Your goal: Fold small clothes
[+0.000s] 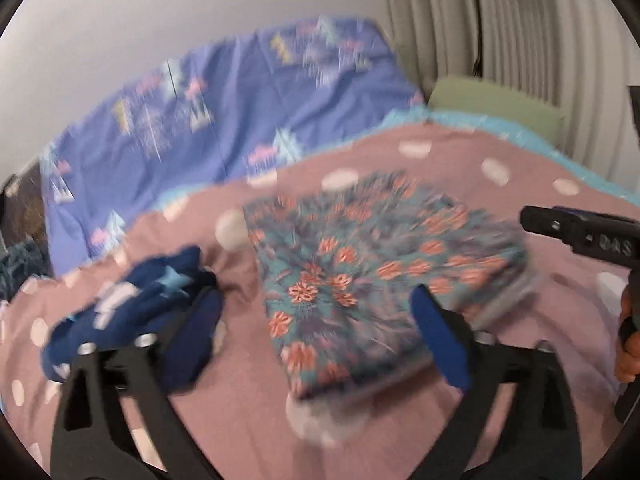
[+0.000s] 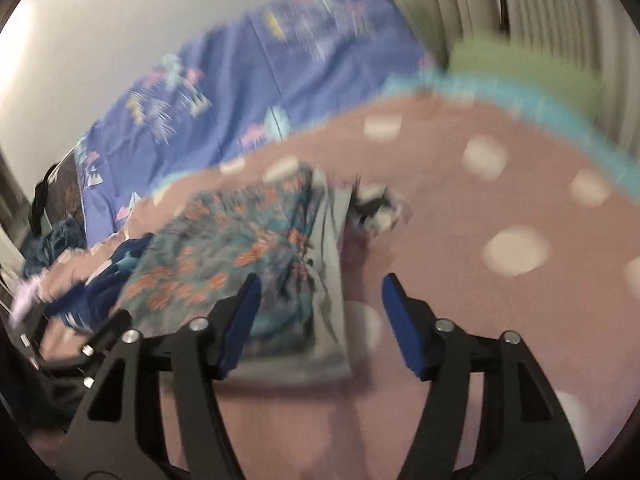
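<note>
Here the folded floral garment (image 1: 360, 276) lies flat between the left gripper's (image 1: 320, 320) wide-spread, empty fingers.

Right gripper (image 2: 320, 320) spread wide over folded floral garment (image 2: 240, 256) on pink spread (image 2: 460, 240)

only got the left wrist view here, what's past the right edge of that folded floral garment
Observer: A small crumpled black and white cloth lies on the pink dotted blanket, close by the folded teal floral garment's far corner.

Operator: right gripper, all i see is its side, holding anything

Observer: No. The right gripper is open, its blue pads apart, with the garment's pale grey edge lying between them.

Operator: and the floral piece, all patterned that side

Observer: No, a plain grey strip runs along that edge.
</note>
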{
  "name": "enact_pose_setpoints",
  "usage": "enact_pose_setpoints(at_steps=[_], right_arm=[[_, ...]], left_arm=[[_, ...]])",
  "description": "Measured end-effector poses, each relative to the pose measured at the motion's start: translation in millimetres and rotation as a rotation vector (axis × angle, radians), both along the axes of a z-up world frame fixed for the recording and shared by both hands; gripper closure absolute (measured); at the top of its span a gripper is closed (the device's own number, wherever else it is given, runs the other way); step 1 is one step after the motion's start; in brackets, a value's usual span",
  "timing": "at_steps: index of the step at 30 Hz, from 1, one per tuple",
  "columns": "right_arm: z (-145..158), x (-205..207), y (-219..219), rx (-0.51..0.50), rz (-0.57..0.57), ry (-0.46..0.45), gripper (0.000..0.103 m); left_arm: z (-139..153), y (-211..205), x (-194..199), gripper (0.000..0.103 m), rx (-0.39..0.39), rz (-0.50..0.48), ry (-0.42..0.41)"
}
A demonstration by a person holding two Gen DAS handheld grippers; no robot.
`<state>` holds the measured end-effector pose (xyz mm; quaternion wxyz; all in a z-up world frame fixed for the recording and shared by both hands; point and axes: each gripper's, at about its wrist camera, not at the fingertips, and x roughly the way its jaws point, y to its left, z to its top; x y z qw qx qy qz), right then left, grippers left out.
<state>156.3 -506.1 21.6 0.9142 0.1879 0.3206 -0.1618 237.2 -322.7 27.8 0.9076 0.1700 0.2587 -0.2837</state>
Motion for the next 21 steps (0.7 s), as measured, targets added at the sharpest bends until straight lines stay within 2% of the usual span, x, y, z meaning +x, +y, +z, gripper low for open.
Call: enact_pose_setpoints(at_steps=[1,4,6,9,14,21], right_arm=[[14,-21,9,-0.041,0.000,-0.030,0.026],[41,-69,29,-0.073,0.005,-0.079,0.020],[54,-92,42,-0.106,0.001,-0.093,0.012],[67,-117,62,-0.150,0.001,-0.107,0.004],[78,-154,97,-0.204,-0.008,-0.091,0.002],[86,-191,125,-0.205,-0.052,-0.075,0.002]], left_arm=[[8,4,-11,0.001,-0.007,-0.012,-0.015],[26,17,-46,0.001,-0.027,-0.019,-0.018],[35,27,-66,0.001,-0.048,0.018,-0.009],[45,39,-88,0.001,-0.037,0.088,-0.008],[61,73,-125,0.001,-0.096,0.114,0.027],[77,106,-175,0.001,-0.106,0.154,0.009]])
